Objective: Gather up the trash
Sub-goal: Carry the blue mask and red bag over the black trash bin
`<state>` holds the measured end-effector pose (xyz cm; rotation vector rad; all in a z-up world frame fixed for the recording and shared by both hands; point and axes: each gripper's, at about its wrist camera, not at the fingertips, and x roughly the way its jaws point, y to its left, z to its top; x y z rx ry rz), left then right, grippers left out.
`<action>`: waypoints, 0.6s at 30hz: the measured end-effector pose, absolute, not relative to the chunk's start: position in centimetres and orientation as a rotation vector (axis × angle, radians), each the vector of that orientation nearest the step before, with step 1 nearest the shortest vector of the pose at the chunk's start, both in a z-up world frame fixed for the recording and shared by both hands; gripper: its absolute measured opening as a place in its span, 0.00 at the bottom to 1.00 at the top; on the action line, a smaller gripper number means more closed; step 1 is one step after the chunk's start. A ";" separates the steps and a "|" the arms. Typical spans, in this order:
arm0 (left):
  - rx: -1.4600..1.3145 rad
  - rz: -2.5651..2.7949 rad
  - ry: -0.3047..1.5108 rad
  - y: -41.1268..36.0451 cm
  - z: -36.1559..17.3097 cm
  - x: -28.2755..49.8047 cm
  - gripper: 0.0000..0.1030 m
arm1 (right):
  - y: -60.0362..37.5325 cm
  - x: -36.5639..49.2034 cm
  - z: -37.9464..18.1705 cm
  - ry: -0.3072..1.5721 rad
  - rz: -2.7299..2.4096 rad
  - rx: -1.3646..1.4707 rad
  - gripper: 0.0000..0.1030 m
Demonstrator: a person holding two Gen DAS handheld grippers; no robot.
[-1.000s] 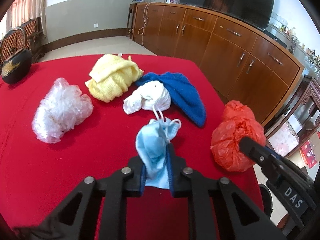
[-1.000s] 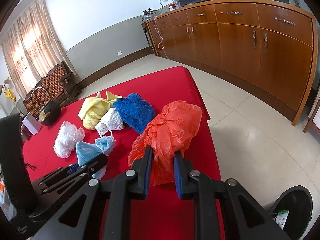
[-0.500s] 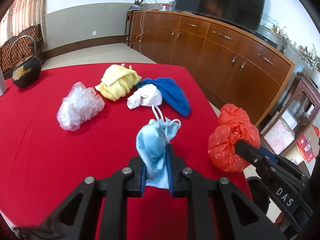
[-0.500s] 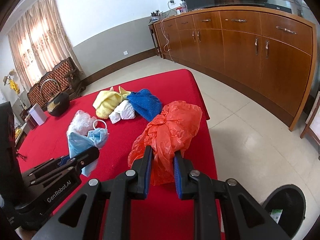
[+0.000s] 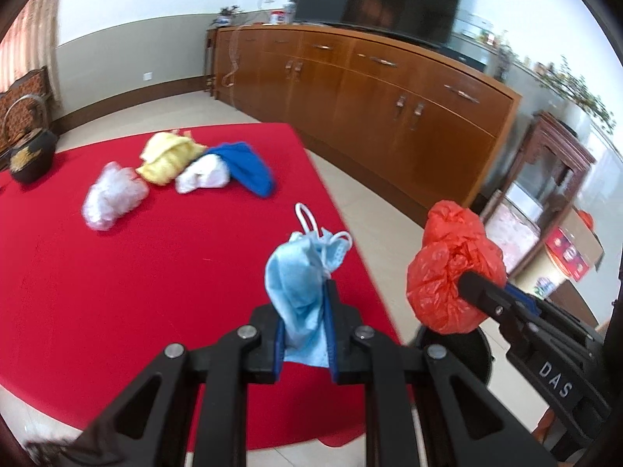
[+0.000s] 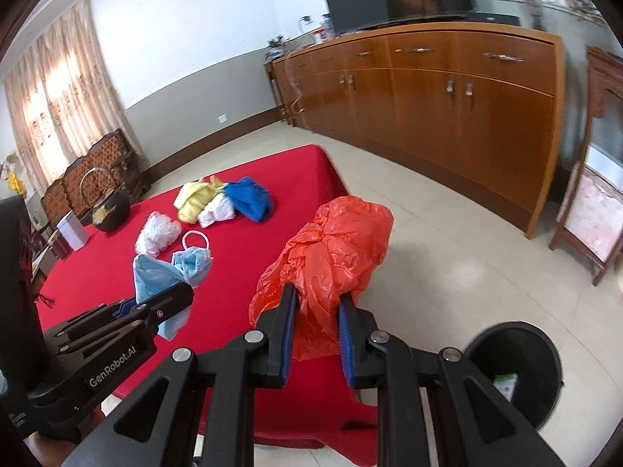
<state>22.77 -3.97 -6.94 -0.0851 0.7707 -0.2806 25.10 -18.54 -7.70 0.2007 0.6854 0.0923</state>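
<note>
Carrying two pieces of trash at once, we hold the left gripper (image 5: 305,334) closed on a crumpled blue face mask (image 5: 298,288) at lower centre of the left wrist view, and the right gripper (image 6: 317,330) closed on an orange plastic bag (image 6: 331,249) at centre of the right wrist view. We judge this the transport step: next, each load needs positioning over the black bin (image 6: 518,369) at lower right before the jaws open. A clear bag (image 5: 113,200) and white wad (image 5: 202,179) lie on the red table (image 5: 117,292), upper left.
</note>
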 end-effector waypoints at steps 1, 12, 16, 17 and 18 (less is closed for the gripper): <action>-0.082 -0.292 0.771 -4.5 -6.9 22.5 0.17 | -19.3 24.5 -7.5 0.681 0.077 0.206 0.21; -0.023 -0.484 0.815 -14.0 -7.4 20.1 0.17 | -29.7 18.2 -7.3 0.667 -0.125 0.264 0.21; 0.008 -0.539 0.844 -17.5 -8.4 19.5 0.17 | -34.0 16.2 -8.7 0.696 -0.205 0.288 0.21; 0.018 -0.552 0.853 -18.4 -8.7 19.5 0.17 | -35.3 15.8 -9.4 0.710 -0.223 0.294 0.21; 0.025 -0.563 0.864 -19.3 -9.1 19.5 0.17 | -36.5 15.5 -10.1 0.727 -0.244 0.299 0.21</action>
